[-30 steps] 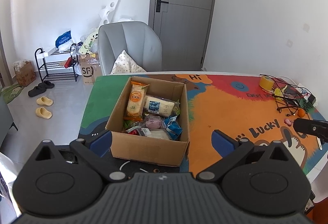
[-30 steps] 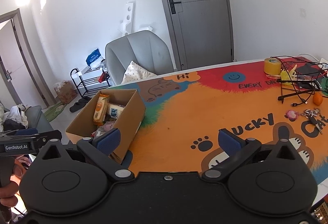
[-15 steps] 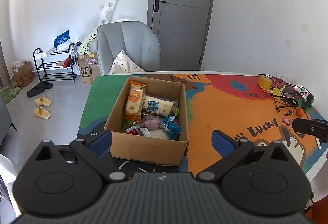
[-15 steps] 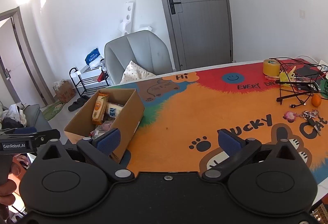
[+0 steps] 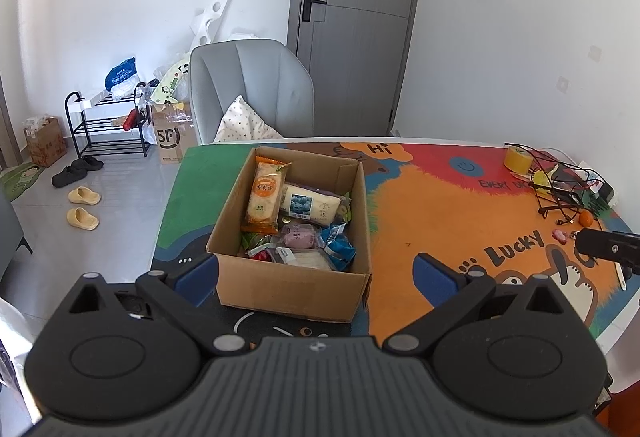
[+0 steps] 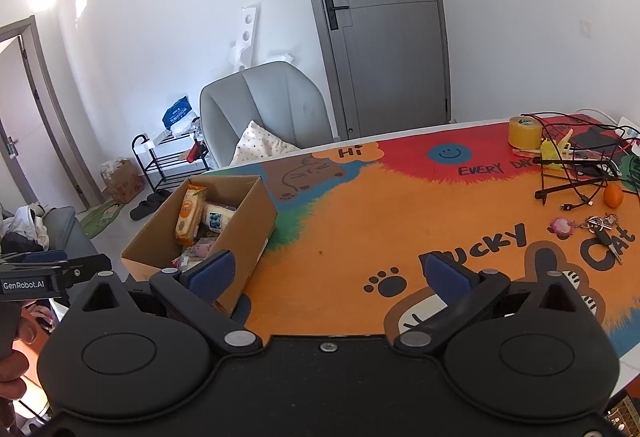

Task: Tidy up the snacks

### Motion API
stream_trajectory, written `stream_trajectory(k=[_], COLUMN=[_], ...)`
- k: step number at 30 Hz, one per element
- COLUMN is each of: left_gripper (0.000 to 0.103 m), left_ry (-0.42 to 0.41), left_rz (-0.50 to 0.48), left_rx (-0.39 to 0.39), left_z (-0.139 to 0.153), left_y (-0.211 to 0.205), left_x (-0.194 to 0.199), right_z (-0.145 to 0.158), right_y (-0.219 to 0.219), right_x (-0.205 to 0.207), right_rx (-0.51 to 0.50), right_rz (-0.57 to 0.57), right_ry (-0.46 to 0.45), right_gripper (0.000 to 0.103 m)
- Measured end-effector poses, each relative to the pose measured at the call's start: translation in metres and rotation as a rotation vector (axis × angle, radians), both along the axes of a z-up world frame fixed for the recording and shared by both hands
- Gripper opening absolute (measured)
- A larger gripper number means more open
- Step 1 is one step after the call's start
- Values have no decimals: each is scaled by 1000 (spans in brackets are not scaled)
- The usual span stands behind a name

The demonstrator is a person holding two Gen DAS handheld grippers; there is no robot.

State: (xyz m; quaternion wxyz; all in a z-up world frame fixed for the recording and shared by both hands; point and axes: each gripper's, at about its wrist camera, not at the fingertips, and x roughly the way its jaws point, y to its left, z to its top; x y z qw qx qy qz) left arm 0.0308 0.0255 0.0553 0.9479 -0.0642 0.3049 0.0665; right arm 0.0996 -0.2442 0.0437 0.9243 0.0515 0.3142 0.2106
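An open cardboard box point(image 5: 288, 285) stands on the colourful table mat, near the table's left end. It holds several snack packs: an orange cracker pack point(image 5: 265, 193), a white blueberry pack point(image 5: 310, 205), a pink pack point(image 5: 298, 237) and a blue pack point(image 5: 338, 247). The box also shows in the right wrist view point(image 6: 240, 233). My left gripper point(image 5: 316, 273) is open and empty, just in front of the box. My right gripper point(image 6: 330, 273) is open and empty, above the orange mat to the right of the box.
At the table's far right lie a yellow tape roll point(image 6: 524, 131), tangled black cables and a wire rack point(image 6: 576, 173), a small orange point(image 6: 613, 195) and keys point(image 6: 600, 227). A grey chair point(image 5: 252, 89) stands behind the table. A shoe rack point(image 5: 108, 121) and slippers are on the floor at left.
Both views have shifted only slightly; the box sits a little lower and nearer in the left wrist view. Both grippers stay open and empty.
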Motion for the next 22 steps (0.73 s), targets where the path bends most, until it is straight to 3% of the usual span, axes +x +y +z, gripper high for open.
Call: stream_trajectory(k=[22], left_gripper=[102], left_ry=[-2], left_rz=[-12], left_rx=[-7], left_z=[-1], left_y=[2], left_x=[1], right_z=[-3], right_y=[1], right_x=[0], right_rx=[0], right_rz=[15], right_ry=[10], right_gripper=[103])
